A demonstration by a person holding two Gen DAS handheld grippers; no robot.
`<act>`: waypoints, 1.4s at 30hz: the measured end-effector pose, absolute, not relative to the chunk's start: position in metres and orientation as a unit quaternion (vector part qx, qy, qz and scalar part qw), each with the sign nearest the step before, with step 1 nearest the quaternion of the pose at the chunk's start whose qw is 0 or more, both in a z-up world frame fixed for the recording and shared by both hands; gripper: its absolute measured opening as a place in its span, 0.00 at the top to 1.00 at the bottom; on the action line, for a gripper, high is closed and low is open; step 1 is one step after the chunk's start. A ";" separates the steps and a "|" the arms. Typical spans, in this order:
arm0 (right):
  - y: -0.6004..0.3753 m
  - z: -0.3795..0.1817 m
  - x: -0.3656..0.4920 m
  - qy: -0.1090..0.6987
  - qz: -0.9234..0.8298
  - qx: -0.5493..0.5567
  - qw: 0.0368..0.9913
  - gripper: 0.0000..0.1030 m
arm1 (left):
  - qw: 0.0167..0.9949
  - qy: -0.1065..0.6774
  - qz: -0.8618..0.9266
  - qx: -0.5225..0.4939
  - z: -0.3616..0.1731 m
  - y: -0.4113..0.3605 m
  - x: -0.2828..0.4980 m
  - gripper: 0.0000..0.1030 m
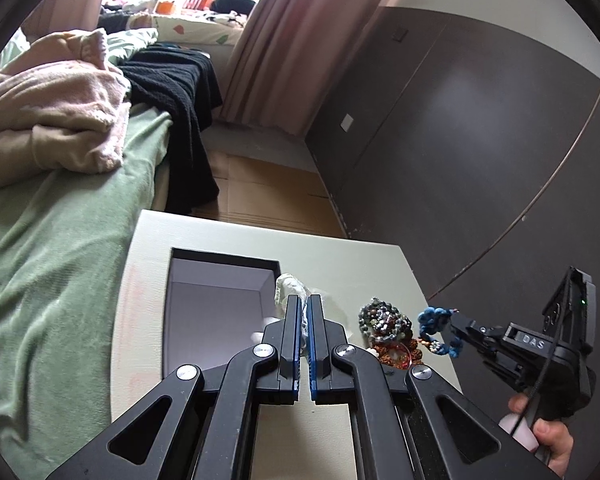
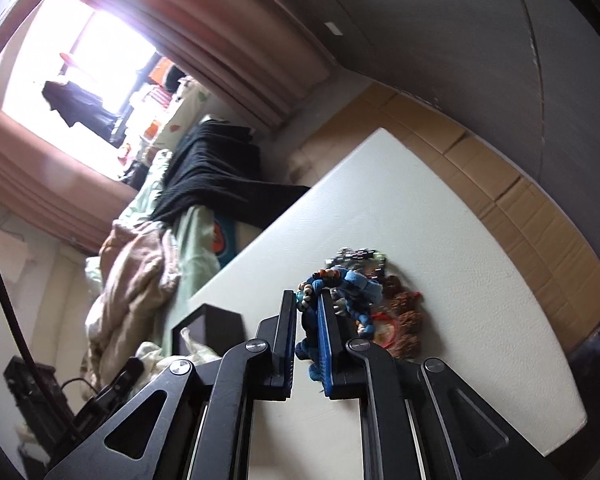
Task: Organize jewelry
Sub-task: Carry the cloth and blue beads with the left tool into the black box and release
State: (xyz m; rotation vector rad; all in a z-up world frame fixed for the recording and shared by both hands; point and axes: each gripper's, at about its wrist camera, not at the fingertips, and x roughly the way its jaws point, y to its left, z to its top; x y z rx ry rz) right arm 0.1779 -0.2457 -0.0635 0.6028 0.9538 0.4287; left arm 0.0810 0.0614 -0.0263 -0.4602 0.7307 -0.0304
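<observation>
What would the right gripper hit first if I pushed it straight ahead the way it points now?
Probably the pile of beaded bracelets on the white table, just beyond the blue cord bracelet that the right gripper holds. Depth is unclear.

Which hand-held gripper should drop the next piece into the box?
Right. The right hand-held gripper already grips the blue bracelet; the left hand-held gripper is shut on pale cloth beside the box.

Box (image 1: 216, 312) on table (image 1: 340, 256); bead pile (image 1: 388, 332) right of box; bed (image 1: 52, 240) left of table.
</observation>
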 end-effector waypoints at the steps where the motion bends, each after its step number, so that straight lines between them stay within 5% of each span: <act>1: -0.241 -0.061 0.176 0.444 0.208 0.282 0.824 0.89 | 0.909 0.351 -0.011 -0.225 -0.025 0.065 0.079 0.98; 9: -0.200 -0.047 0.156 0.429 0.264 0.267 0.822 0.89 | 0.907 0.337 -0.002 -0.251 -0.028 0.085 0.089 0.96; 11: -0.192 -0.046 0.152 0.428 0.276 0.265 0.819 0.89 | 0.894 0.366 -0.003 -0.258 -0.035 0.086 0.093 0.86; 13: -0.185 -0.045 0.149 0.425 0.291 0.265 0.815 0.89 | 0.889 0.373 -0.002 -0.265 -0.040 0.089 0.091 0.50; 16: -0.172 -0.045 0.147 0.425 0.313 0.264 0.807 0.89 | 0.895 0.351 0.020 -0.276 -0.034 0.099 0.079 0.20; 30: -0.078 -0.047 0.161 0.447 0.371 0.191 0.791 0.88 | 0.884 0.320 0.072 -0.333 -0.025 0.155 0.052 0.19; 32: -0.068 -0.051 0.160 0.456 0.367 0.171 0.792 0.66 | 0.884 0.315 0.073 -0.339 -0.025 0.159 0.050 0.19; 33: -0.063 -0.054 0.160 0.464 0.371 0.165 0.787 0.39 | 0.883 0.315 0.074 -0.339 -0.025 0.159 0.049 0.19; 34: -0.062 -0.056 0.158 0.469 0.374 0.167 0.782 0.28 | 0.883 0.315 0.073 -0.339 -0.025 0.159 0.050 0.19; 42: -0.115 -0.048 0.155 0.457 0.339 0.210 0.795 0.28 | 0.890 0.322 0.055 -0.317 -0.025 0.137 0.055 0.19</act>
